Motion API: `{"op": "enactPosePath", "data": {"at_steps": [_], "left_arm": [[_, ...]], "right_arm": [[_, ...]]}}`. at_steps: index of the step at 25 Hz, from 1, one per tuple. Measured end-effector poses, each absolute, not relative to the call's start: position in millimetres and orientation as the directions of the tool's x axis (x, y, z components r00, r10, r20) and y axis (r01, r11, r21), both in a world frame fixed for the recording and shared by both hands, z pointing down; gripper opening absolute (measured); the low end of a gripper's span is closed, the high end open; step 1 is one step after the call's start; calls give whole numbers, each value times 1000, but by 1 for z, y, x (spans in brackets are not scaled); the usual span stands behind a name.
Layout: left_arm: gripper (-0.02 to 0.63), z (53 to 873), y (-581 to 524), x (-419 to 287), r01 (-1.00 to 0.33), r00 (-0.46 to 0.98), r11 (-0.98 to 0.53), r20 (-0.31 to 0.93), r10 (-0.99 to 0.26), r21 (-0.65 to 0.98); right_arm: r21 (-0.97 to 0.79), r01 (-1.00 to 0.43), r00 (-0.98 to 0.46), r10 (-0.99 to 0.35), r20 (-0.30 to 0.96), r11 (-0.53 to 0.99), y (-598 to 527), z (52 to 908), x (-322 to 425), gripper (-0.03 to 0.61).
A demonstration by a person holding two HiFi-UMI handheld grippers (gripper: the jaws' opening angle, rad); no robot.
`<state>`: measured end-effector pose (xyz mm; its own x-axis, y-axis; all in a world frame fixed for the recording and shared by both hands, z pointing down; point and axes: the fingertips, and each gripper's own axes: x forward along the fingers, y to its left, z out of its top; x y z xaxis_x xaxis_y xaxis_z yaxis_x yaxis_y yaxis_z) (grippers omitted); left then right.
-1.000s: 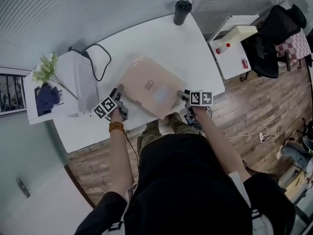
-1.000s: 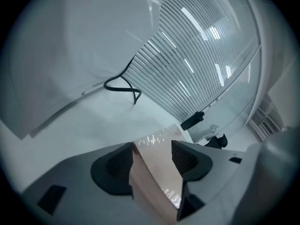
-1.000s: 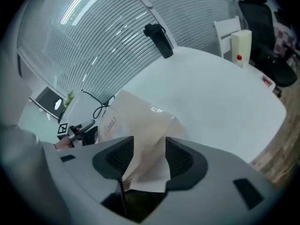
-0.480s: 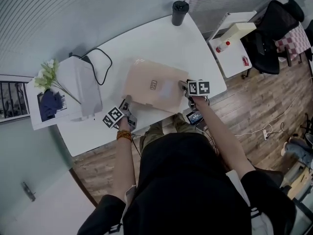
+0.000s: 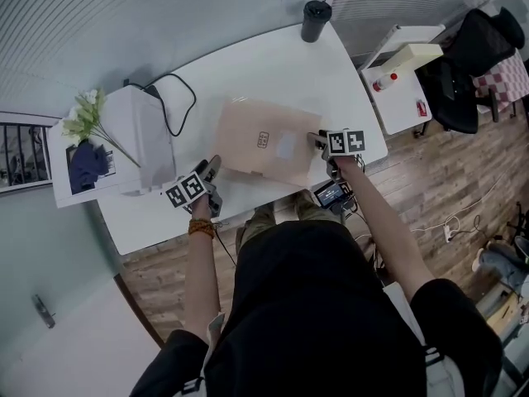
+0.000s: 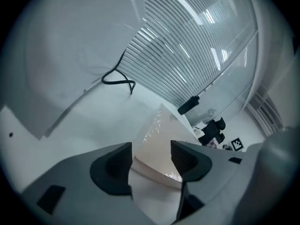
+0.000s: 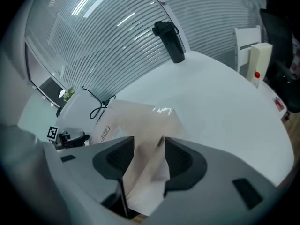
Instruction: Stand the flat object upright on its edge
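Progress is slight: the flat beige rectangular case point(image 5: 264, 139) lies flat on the white bench point(image 5: 273, 64), right gripper point(image 5: 320, 141) pinching its corner; left gripper point(image 5: 212, 166), jaws just opened wider, stands empty beside another corner.

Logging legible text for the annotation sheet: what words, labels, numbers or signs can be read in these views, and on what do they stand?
No text is legible in any view.
Small dark boxed mark on the flat beige object: too small and blurred to read.
Marker cube on the left gripper, marker cube on the right gripper: black-and-white square patterns, no letters.
Lit screen near the right gripper: too small to read.
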<state>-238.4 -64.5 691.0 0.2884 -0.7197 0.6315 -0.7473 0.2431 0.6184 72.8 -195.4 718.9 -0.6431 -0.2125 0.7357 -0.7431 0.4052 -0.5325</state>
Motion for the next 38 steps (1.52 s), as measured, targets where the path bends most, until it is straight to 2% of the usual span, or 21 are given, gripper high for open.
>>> {"op": "enactPosePath", "data": {"at_steps": [4, 13, 16, 19, 22, 23, 30, 33, 38], "left_arm": [[252, 699, -90, -256, -818, 262, 213, 675, -689, 535], [224, 714, -72, -210, -778, 378, 205, 704, -602, 594], [225, 715, -59, -201, -784, 448, 157, 722, -527, 601], [227, 715, -69, -209, -776, 440, 166, 709, -551, 609], [227, 719, -85, -206, -776, 452, 140, 698, -556, 615], [244, 720, -88, -203, -785, 461, 123, 706, -538, 607], [213, 722, -71, -196, -792, 535, 62, 740, -407, 607], [201, 720, -59, -195, -788, 529, 74, 734, -427, 611], [201, 706, -57, -195, -814, 465, 61, 712, -527, 577]], "right_arm": [[-537, -744, -638, -180, 749, 398, -188, 728, 67, 196], [-552, -752, -646, -233, 727, 362, -196, 724, 72, 198], [-581, -736, -665, -211, 716, 348, -192, 728, 75, 198], [-634, -703, -702, -171, 691, 323, -191, 731, 74, 198], [-645, -687, -715, -154, 682, 336, -192, 732, 70, 198], [-639, -688, -713, -155, 684, 344, -193, 732, 69, 198], [-598, -687, -699, -152, 698, 414, -198, 728, 65, 183], [-564, -678, -696, -164, 699, 471, -198, 723, 62, 170], [-474, -653, -711, -262, 653, 590, -212, 695, 53, 166]]}}
